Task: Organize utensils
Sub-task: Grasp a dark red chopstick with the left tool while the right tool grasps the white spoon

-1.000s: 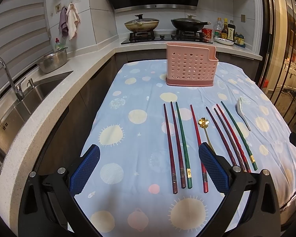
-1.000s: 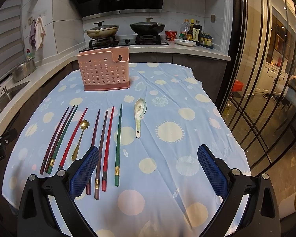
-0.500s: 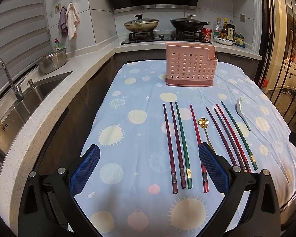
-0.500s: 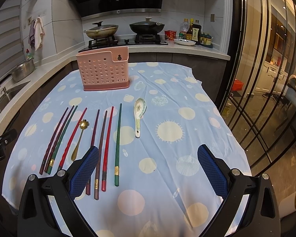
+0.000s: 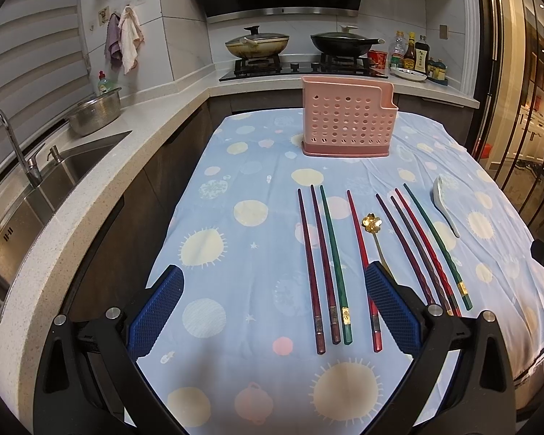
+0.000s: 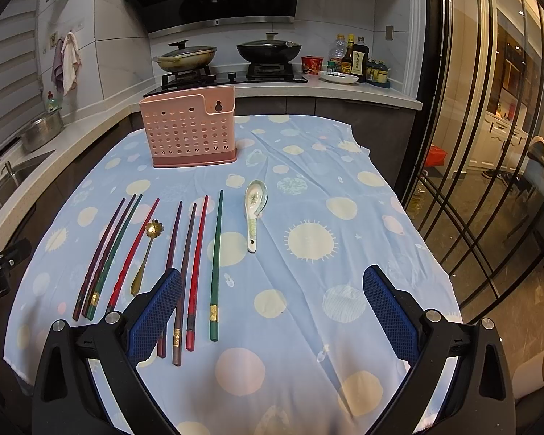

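Note:
A pink perforated utensil holder stands upright at the far end of the table. Several red, purple and green chopsticks lie side by side on the blue dotted cloth, with a gold flower spoon among them. A white ceramic spoon lies to their right. My left gripper is open and empty near the table's front, left of the chopsticks. My right gripper is open and empty over the front right part of the cloth.
A counter with a steel sink and a metal bowl runs along the left. A stove with two pans and sauce bottles is behind the table. Glass doors stand to the right.

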`<state>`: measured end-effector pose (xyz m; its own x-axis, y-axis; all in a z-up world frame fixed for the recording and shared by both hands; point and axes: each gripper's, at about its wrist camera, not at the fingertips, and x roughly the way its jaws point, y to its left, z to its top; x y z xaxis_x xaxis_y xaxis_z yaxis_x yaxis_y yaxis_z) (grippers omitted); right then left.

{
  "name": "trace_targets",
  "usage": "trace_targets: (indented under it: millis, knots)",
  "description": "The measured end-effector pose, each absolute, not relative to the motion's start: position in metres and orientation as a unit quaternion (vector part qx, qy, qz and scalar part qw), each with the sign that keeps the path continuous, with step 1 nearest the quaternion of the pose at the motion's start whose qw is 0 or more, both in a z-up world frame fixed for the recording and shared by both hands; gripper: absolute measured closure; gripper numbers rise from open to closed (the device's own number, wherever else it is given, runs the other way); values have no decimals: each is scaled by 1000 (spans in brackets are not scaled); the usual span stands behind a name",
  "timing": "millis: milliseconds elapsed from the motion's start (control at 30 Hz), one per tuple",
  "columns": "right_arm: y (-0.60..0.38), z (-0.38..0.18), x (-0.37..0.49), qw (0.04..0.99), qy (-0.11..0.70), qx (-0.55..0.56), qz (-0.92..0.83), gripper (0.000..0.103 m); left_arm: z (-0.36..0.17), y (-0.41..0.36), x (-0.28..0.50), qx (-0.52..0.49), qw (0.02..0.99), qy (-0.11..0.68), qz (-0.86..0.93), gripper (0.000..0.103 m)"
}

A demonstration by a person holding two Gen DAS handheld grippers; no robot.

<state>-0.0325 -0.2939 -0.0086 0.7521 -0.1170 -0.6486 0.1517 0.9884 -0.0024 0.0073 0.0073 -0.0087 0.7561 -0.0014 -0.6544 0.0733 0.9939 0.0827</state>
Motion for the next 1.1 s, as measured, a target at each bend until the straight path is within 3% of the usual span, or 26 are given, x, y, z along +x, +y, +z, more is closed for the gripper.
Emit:
trace_targets:
  millis: [333,667,1100]
  knots:
    - [-298,-12,-30,934,349,30,-76,7,-18,12,14,47,932,358,-31,7]
    - [-308,-34,-16,923,374,37,-85,7,-82,17,46,36,897,439,-48,8]
    - [-309,-50,7,916,391,40,-82,7,-108,17,71,43,887,459,-44,35]
